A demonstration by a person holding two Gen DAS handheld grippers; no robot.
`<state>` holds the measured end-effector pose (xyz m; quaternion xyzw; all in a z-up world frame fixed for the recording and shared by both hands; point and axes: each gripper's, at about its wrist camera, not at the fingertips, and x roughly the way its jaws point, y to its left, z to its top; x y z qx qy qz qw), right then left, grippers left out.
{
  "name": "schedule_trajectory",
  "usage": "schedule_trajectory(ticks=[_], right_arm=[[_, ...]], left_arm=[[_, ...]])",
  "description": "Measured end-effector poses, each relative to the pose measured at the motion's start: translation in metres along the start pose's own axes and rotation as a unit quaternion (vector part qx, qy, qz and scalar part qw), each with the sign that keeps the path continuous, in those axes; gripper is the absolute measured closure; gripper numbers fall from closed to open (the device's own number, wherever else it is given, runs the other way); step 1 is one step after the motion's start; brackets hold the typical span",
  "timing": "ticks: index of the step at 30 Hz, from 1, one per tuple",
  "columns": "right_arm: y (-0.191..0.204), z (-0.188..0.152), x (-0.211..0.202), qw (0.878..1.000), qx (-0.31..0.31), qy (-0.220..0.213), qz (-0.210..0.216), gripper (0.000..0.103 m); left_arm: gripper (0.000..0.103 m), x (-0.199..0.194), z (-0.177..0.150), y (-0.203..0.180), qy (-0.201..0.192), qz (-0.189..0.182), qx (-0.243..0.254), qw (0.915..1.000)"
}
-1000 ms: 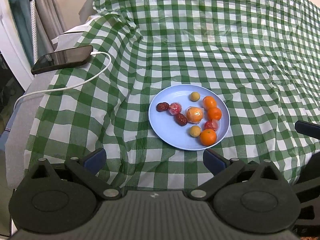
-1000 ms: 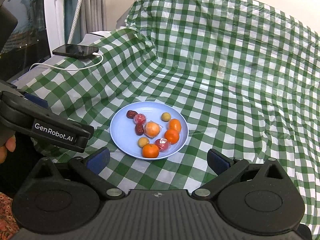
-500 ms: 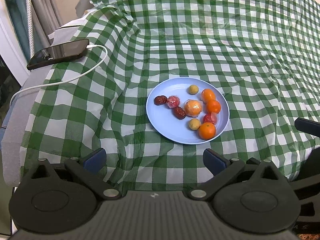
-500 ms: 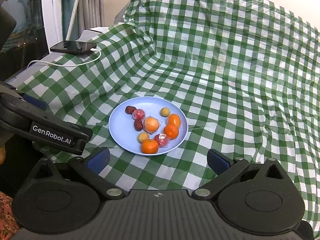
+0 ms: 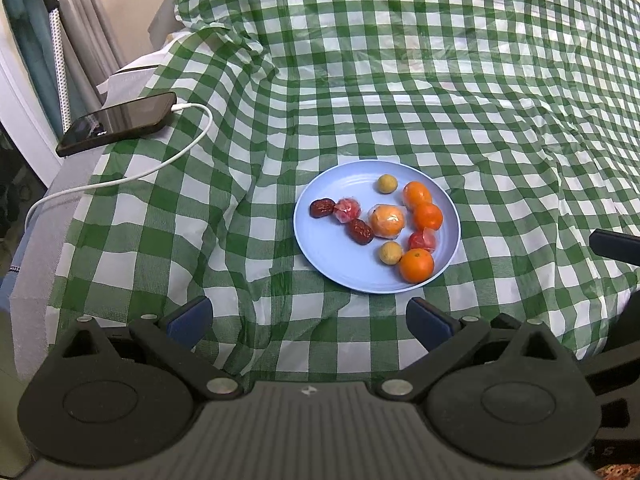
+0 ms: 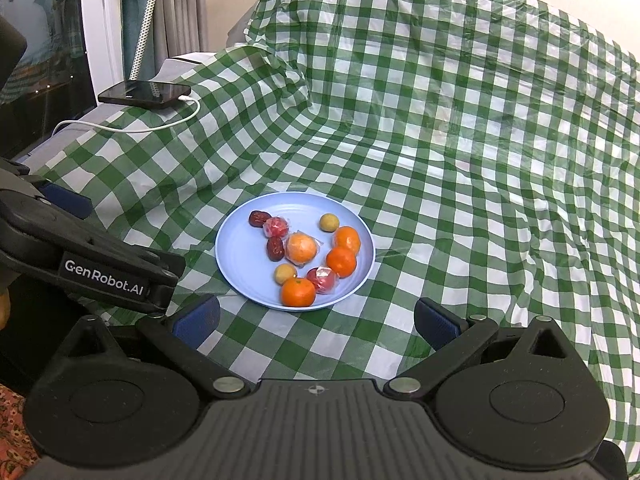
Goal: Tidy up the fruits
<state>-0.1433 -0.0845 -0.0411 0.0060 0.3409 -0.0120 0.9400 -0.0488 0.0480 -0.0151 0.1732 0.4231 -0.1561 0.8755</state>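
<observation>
Currently, your left hand-held gripper [image 5: 308, 320] hovers with its blue-padded jaws spread wide and holding nothing, just short of the round pale-blue plastic plate [image 5: 320, 248] on the wrinkled green-and-white checked plastic cloth [image 5: 400, 100]. Your right hand-held gripper [image 6: 316, 320] is likewise wide open and empty, the plate [image 6: 236, 260] lying just ahead of it, toward the left pad.

On the plate in the left wrist view, a clear-wrapped orange fruit [image 5: 387, 221] sits at the centre. Three bare orange mandarins ring it: one at 2 o'clock [image 5: 417, 194], one at 3 o'clock [image 5: 427, 216] touching the first, and one at 5 o'clock [image 5: 416, 265] near the rim. Small tan round fruits lie at 12 o'clock [image 5: 387, 183] and 6 o'clock [image 5: 390, 252]. A wrapped red fruit [image 5: 422, 240] rests between the 3 and 5 o'clock mandarins, another [image 5: 347, 210] at 9 o'clock. Two dark red dates sit left: one [image 5: 322, 208] at the 9 o'clock rim, one [image 5: 360, 231] beside the centre fruit.

At 10 o'clock from the plate, well apart, a black smartphone [image 5: 118, 123] lies plugged into a white cable [image 5: 132, 176].
</observation>
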Motion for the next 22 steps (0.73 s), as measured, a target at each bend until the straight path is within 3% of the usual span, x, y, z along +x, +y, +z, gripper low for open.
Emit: schedule_trajectory(ticks=[22], right_arm=[[0.0027, 0.0001, 0.0006, 1.000, 0.002, 0.001, -0.002, 0.001]], left_arm=[[0.000, 0.0063, 0.0020, 0.0055, 0.007, 0.014, 0.006, 0.9999]])
